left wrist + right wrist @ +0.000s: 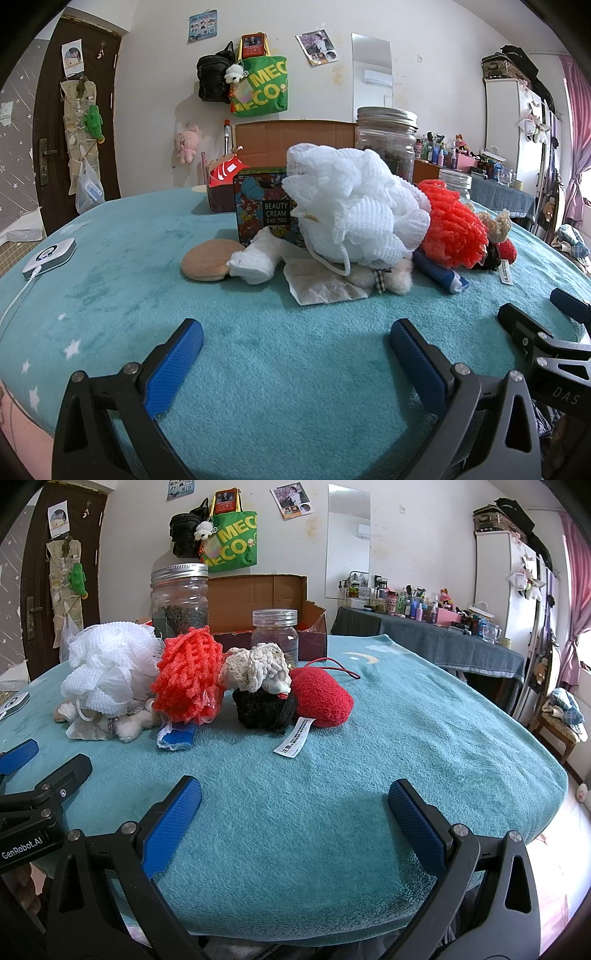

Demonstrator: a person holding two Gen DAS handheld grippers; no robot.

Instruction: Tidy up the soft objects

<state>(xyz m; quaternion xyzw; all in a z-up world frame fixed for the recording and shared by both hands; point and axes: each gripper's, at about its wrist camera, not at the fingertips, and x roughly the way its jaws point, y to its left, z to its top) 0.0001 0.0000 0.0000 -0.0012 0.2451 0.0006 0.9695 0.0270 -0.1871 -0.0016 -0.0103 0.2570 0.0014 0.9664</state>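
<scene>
- Grippers first: the left gripper point(295, 343) has its blue pads spread wide apart with nothing between them, hovering low over the near part of the teal fleece blanket point(277, 369).
- Same deal with the right gripper point(295, 805), fingers wide apart, nothing held, sitting just right of the left one over the near edge.
- The soft stuff is all heaped in one row across the middle of the blanket, well beyond both grippers.
- White mesh bath pouf point(351, 206) sits on top of the left end of the pile, with a small cream plush toy point(391, 275) poking out underneath it on the near side.
- Orange-red mesh pouf point(188, 675) is touching the white one on its right, resting on a blue tube-like item point(177, 736) I can't quite identify.
- Further right there's a cream crocheted piece point(258, 664) on top of a black knitted thing point(262, 709), and a red plush heart point(321, 698) with a white tag at the right end.
- Left of the pile: a tan round powder puff point(207, 260) flat on the blanket and a folded white sock point(255, 260) touching it.
- A "Beauty Cream" tin point(258, 206) stands upright right behind those.
- Far side has a tall lidded glass jar point(180, 598), a smaller clear jar point(274, 633), and an open cardboard box point(258, 594).
</scene>
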